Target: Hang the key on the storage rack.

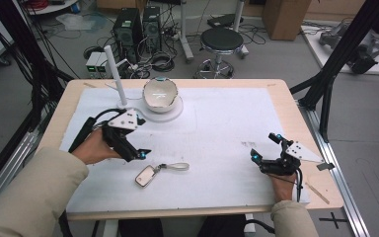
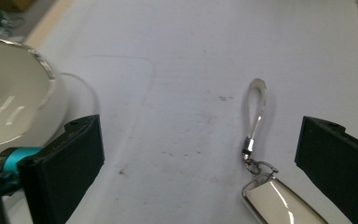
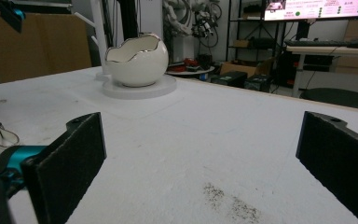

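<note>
White worktop (image 1: 217, 123) carries the untouched keyring (image 1: 148, 175), well short of the bowl (image 1: 160, 94); left tongs (image 1: 137, 153) gape beside the keyring, right tongs (image 1: 265, 146) released.

Beyond the wooden table (image 1: 296, 106), a black stool (image 1: 221, 42) and computer towers (image 1: 138, 27) stand on grey floor (image 1: 276, 59).

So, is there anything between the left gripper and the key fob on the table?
Nothing visible. The left gripper is open just above the key fob, whose strap lies between the jaws on the bare white mat.
</note>
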`<state>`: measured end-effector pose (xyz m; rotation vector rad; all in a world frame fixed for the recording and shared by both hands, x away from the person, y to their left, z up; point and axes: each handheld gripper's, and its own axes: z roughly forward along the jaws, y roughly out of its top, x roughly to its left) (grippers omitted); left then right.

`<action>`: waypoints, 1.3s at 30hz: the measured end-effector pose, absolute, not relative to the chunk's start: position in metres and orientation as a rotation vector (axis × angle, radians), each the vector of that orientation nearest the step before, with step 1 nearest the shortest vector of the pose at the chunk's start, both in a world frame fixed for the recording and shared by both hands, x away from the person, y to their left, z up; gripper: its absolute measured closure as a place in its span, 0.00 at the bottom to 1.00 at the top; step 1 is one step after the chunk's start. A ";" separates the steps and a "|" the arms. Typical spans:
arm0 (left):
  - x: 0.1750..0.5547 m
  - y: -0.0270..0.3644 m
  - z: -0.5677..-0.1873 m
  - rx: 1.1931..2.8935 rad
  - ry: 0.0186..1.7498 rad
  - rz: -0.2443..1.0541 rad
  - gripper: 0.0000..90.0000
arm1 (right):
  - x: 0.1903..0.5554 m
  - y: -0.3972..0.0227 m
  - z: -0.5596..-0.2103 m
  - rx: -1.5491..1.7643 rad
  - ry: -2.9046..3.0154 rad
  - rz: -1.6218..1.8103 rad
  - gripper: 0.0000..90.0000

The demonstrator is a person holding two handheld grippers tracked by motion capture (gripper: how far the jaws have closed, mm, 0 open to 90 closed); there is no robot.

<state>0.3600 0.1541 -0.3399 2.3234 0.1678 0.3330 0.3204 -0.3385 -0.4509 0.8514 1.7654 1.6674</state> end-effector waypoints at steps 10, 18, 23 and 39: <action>0.364 0.105 -0.361 2.506 0.016 0.285 0.02 | 0.320 -0.339 -0.451 0.863 1.767 1.671 0.01; 0.367 0.087 -0.381 2.611 -0.028 0.224 0.02 | 0.320 -0.339 -0.451 0.863 1.767 1.671 0.01; 0.368 0.082 -0.388 2.638 -0.012 0.178 0.03 | 0.321 -0.339 -0.451 0.861 1.762 1.675 0.01; 0.368 0.075 -0.401 2.758 -0.001 0.100 0.17 | 0.321 -0.339 -0.451 0.860 1.761 1.676 0.01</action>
